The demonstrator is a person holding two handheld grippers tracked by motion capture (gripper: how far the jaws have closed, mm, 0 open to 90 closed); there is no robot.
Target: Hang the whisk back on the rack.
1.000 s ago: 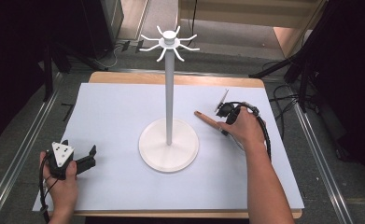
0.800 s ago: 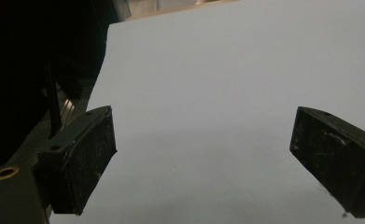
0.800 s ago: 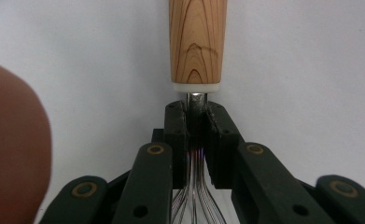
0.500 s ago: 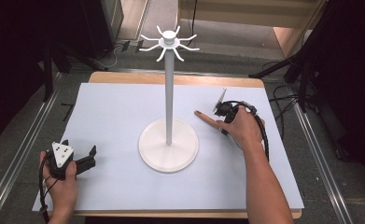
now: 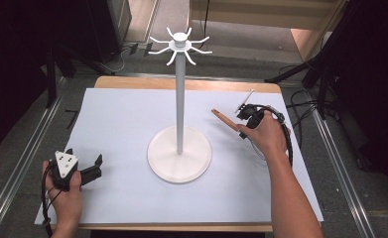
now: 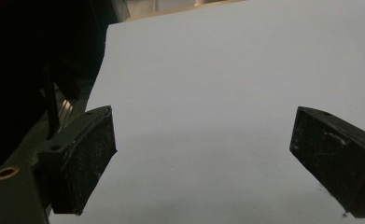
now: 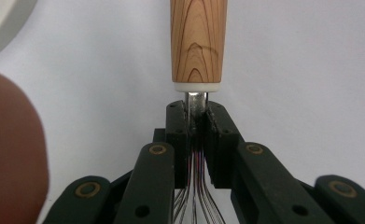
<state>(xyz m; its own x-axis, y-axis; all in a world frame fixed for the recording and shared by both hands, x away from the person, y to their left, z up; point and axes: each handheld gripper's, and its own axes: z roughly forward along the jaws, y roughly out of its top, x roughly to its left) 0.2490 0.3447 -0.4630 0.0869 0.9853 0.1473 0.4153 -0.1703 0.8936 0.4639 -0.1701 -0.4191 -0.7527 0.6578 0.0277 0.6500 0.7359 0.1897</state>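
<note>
Whisk (image 7: 198, 44): the wooden handle is cut off by the top edge of the right gripper view, the wire loops run out of sight below the jaws clamped on its metal neck, and in the high view the hand (image 5: 266, 134) beside it hides the jaws' grip.

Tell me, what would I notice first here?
A tall white stand with curly hooks on top rises from the middle of the table. To its right, the right gripper is shut on a whisk with a wooden handle. The left gripper rests open near the table's front left corner.
</note>
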